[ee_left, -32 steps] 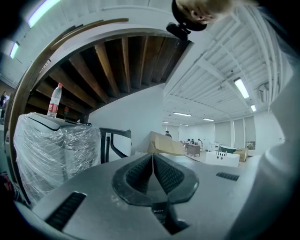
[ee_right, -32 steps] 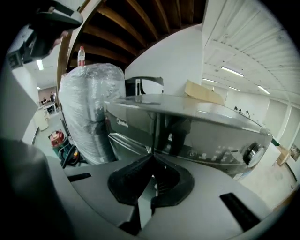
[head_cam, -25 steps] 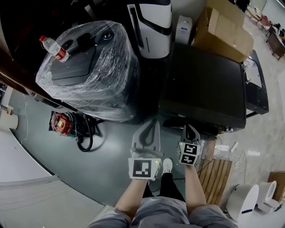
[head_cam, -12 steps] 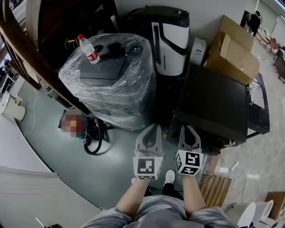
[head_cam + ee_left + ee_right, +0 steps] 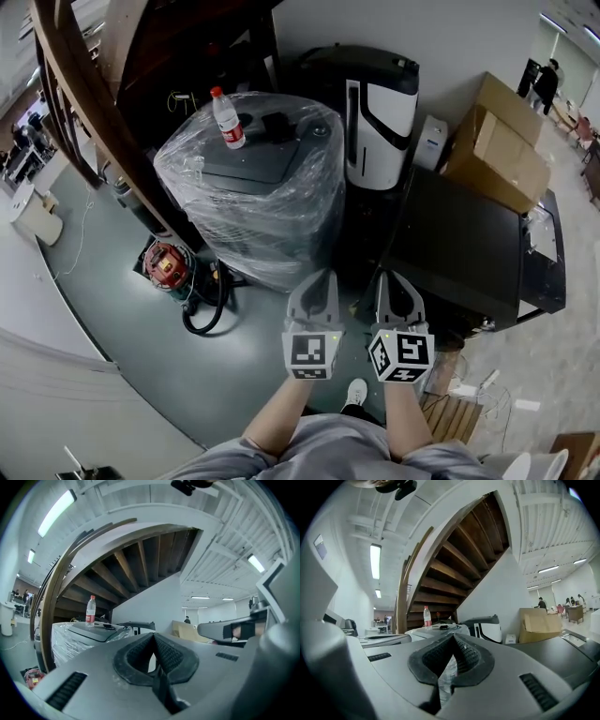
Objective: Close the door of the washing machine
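A plastic-wrapped grey machine (image 5: pixel 248 192) stands under the stairs with a water bottle (image 5: pixel 228 120) on its lid. To its right is a low black machine (image 5: pixel 459 244) with a flat top; I see no open door on either. My left gripper (image 5: pixel 316 277) and right gripper (image 5: pixel 395 277) hang side by side above the floor in front of both machines. Each is shut with nothing between its jaws. In the left gripper view the jaws (image 5: pixel 153 636) meet, with the wrapped machine (image 5: pixel 84 637) behind. The right gripper (image 5: pixel 452 636) view shows the same.
A black-and-white appliance (image 5: pixel 375 112) stands against the back wall. A cardboard box (image 5: pixel 497 145) lies behind the black machine. A red tool (image 5: pixel 167 265) with a black hose (image 5: pixel 208 305) lies on the floor at left. Wooden stair rails (image 5: pixel 80 122) curve over the left.
The head view has swung up and right, so the machines sit lower and nearer the centre. Both grippers stay shut, side by side, slightly lower in the frame.
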Action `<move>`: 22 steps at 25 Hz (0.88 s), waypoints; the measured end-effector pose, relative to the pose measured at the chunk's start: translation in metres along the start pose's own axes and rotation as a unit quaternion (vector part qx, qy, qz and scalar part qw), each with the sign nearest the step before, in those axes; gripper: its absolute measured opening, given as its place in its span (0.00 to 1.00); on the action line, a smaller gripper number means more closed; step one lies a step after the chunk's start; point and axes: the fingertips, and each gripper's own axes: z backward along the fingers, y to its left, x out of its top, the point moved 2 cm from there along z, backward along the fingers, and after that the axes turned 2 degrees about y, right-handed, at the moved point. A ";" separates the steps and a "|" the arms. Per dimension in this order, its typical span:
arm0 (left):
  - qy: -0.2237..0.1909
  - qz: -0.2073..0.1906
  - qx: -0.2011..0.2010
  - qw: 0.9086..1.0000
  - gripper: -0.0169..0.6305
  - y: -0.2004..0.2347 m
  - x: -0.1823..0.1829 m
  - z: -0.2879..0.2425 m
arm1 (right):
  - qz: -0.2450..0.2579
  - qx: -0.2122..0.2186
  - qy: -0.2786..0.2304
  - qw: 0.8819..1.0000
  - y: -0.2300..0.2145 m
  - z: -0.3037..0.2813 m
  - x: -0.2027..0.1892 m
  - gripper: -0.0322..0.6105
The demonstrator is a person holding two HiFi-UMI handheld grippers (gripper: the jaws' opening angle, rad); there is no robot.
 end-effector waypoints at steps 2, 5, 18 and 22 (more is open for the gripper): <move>-0.004 0.000 0.003 1.000 0.03 0.005 0.004 0.001 | 0.003 0.002 -0.004 1.000 0.006 -0.002 0.004 0.05; -0.010 0.002 0.005 1.000 0.03 0.010 0.008 0.003 | 0.003 0.007 -0.004 1.000 0.014 -0.004 0.004 0.05; -0.010 0.002 0.003 1.000 0.03 0.009 0.010 0.005 | 0.005 0.009 -0.004 1.000 0.018 -0.002 0.008 0.05; -0.010 0.003 0.001 1.000 0.03 0.009 0.009 0.002 | 0.007 0.010 -0.004 1.000 0.017 -0.003 0.007 0.05</move>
